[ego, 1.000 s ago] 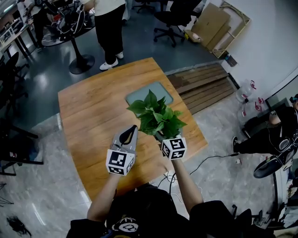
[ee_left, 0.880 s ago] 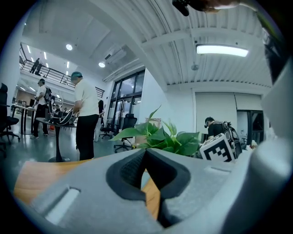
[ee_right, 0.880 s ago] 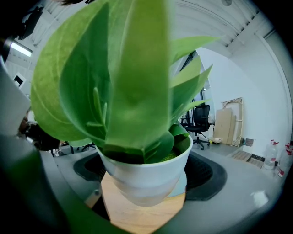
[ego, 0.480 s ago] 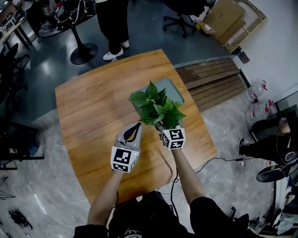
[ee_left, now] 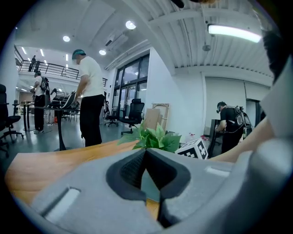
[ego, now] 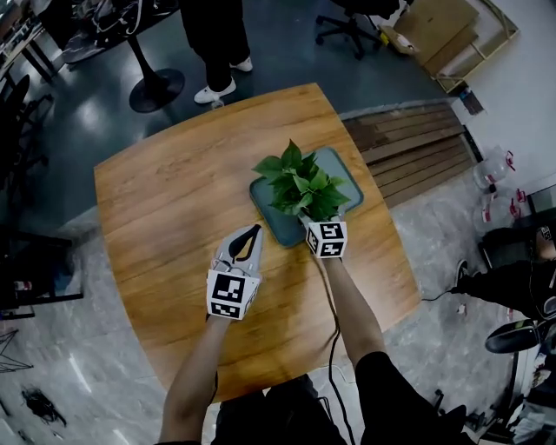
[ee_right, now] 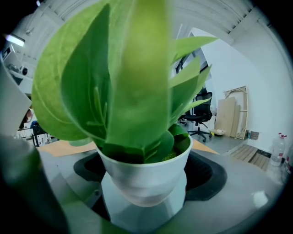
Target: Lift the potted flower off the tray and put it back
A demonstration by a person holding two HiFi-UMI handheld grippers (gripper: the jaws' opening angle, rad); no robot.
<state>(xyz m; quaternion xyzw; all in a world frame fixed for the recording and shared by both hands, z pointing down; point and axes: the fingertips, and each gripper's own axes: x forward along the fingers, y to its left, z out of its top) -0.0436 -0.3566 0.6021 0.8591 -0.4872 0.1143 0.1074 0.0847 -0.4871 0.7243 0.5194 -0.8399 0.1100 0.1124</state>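
Observation:
The potted flower [ego: 300, 181], broad green leaves in a white pot [ee_right: 144, 176], is over the grey-green tray [ego: 276, 224] at the far right of the wooden table [ego: 174, 200]. My right gripper [ego: 314, 219] is shut on the pot, one jaw on each side, and the leaves hide its fingertips in the head view. The pot's base is at the tray's shiny surface; I cannot tell whether it touches. My left gripper [ego: 253, 232] hovers over the table just left of the tray, shut with nothing in it.
A person [ego: 215, 39] stands at the table's far edge. Behind are office chairs [ego: 352, 19] and a pedestal table base [ego: 157, 87]. Wooden planks [ego: 417, 143] lie on the floor to the right. A cable [ego: 334, 326] trails from my right arm.
My right gripper has carried the plant forward and down from over the near table edge to the tray. The left gripper stayed shut and kept beside it.

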